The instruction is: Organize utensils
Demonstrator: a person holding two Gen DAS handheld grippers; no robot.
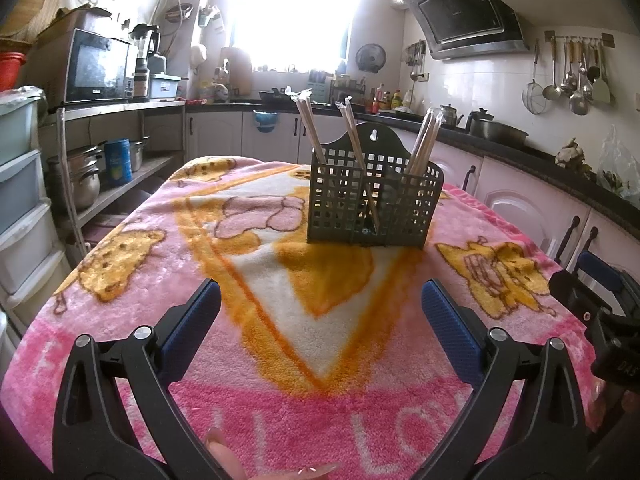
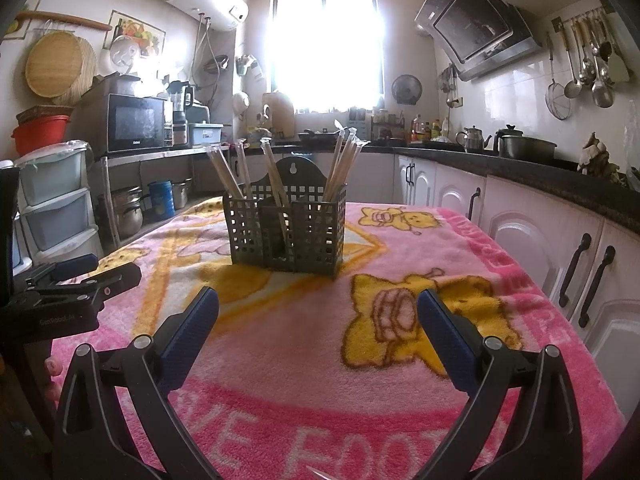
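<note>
Grey caddy [image 1: 370, 204] beyond gaping tool [image 1: 320, 304]

Chopsticks [image 1: 422, 142] upright in gridded caddy [image 1: 372, 206]

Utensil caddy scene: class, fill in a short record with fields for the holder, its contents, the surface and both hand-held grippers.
holder: dark slotted utensil caddy, upright, with compartments
contents: wrapped chopsticks standing in the left, middle and right compartments, leaning
surface: pink cartoon blanket covering the table, caddy resting on it
left hand-held gripper: open, empty, above the blanket short of the caddy
right hand-held gripper: open, empty, also short of the caddy
loose utensils on blanket: none visible
</note>
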